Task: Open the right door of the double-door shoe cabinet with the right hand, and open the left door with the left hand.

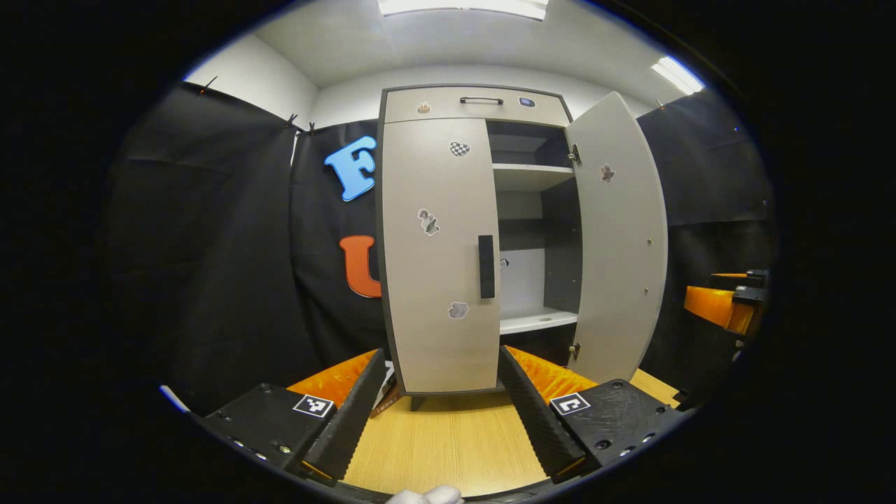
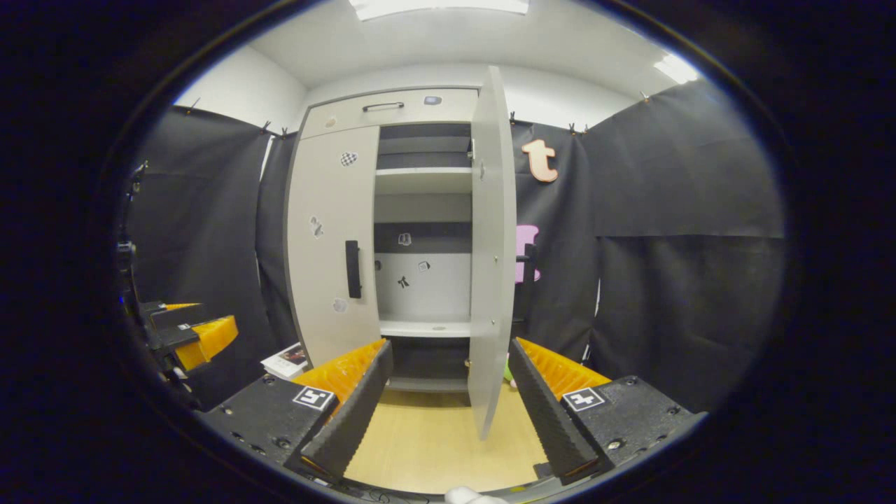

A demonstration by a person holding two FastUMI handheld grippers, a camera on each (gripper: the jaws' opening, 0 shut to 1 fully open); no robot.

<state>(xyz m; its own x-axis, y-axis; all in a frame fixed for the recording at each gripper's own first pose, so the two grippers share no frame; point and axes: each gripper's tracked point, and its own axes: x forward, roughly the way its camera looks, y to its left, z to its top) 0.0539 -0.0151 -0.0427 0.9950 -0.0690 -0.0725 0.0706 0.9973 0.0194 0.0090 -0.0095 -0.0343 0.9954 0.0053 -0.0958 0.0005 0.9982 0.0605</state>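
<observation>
The grey double-door shoe cabinet (image 1: 476,105) stands ahead on a wooden floor. Its left door (image 1: 437,252) is closed, with a dark vertical handle (image 1: 486,266) at its inner edge. The right door (image 1: 619,238) is swung wide open, showing white shelves (image 1: 535,320). My left gripper (image 1: 442,357) is open, held low in front of the closed door and short of it. In the right gripper view the right door (image 2: 493,252) stands edge-on, and my right gripper (image 2: 449,346) is open just before it, holding nothing. The left door (image 2: 329,245) and its handle (image 2: 353,269) lie to the left.
A top drawer (image 1: 481,100) with a bar handle spans the cabinet. A book (image 2: 287,360) lies on the floor (image 2: 434,441) by the cabinet's left foot. Black cloth walls close in on both sides. The other gripper (image 2: 189,332) hovers at the left.
</observation>
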